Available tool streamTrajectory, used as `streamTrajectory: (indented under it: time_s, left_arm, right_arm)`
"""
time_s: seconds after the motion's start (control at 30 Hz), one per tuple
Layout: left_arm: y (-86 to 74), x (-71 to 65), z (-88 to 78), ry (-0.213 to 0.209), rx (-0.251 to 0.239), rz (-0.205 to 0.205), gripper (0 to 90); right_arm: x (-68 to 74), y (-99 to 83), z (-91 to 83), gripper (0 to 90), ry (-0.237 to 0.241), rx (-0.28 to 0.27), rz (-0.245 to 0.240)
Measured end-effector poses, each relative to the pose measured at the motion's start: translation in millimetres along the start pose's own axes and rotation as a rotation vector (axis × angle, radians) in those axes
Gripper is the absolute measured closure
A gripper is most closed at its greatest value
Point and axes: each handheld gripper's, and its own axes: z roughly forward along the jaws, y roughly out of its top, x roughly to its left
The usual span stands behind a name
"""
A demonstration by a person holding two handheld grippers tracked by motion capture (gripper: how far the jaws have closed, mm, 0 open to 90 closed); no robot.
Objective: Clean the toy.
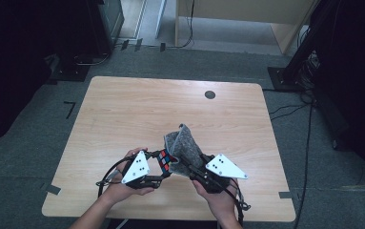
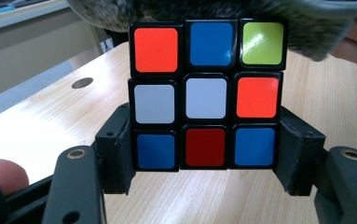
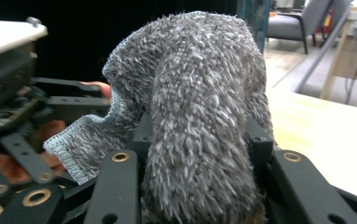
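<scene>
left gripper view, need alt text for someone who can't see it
A scrambled puzzle cube is clamped by its lower corners between the two black jaws of the left tongs, above a light wooden table. A fuzzy grey cloth hangs across the cube's top edge.

The puzzle cube (image 2: 206,97) has a black frame; its facing side runs orange, blue, yellow-green on top, white, white, orange in the middle, and blue, dark red, blue below. The fuzzy cloth (image 3: 199,107) is mottled grey and white with a pale blue-grey stitched hem. The counter (image 1: 123,109) is light wood grain.
</scene>
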Motion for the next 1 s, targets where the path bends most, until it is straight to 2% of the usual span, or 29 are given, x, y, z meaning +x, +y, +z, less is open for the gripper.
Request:
streamTrajectory:
  time_s: [0.13,0.23,0.33,0.37,0.43,0.5,0.57,0.67,0.87,0.93,1.0]
  left_arm:
    - [-0.1,1.0,-0.3,0.003,0.000,-0.003,34.5]
    - [-0.1,0.6,-0.2,0.002,-0.002,-0.004,34.5]
    - [-0.8,-0.3,1.2,0.000,0.008,0.000,34.5]
    - [-1.0,-1.0,1.9,-0.003,0.008,-0.004,34.5]
    - [-0.9,-1.9,2.8,-0.008,0.007,-0.004,34.5]
    - [0.0,-3.5,2.4,-0.005,0.006,0.006,34.5]
    - [0.7,-4.4,1.4,0.003,0.010,0.016,34.5]
    - [0.8,-2.9,0.1,0.004,0.000,0.007,34.5]
    - [1.0,0.4,-2.9,0.014,-0.014,-0.004,34.5]
    - [0.8,1.6,-3.4,0.008,-0.020,-0.011,34.5]
    - [0.0,2.4,-3.1,-0.006,-0.019,-0.015,34.5]
  right_arm:
    - [-4.8,-2.3,0.0,60.1,-0.027,0.013,0.005]
    - [-4.0,-0.5,-2.8,60.1,-0.035,0.001,0.015]
    - [2.2,4.3,-6.1,60.0,-0.010,-0.023,0.012]
    - [4.3,5.7,-6.2,59.9,0.010,-0.027,0.021]
    - [7.4,7.2,-5.4,59.8,0.067,-0.030,0.071]
    - [9.0,5.7,-2.4,59.7,0.084,-0.020,0.083]
    - [8.4,1.9,-0.1,59.6,0.080,-0.013,0.085]
    - [2.4,-1.1,0.0,59.5,0.061,-0.010,0.102]
    - [-9.2,-5.1,0.4,59.4,0.004,0.005,0.086]
    - [-12.2,-5.1,0.0,59.4,-0.009,0.012,0.103]
    - [-14.1,-2.2,-2.1,59.5,0.011,0.013,0.189]
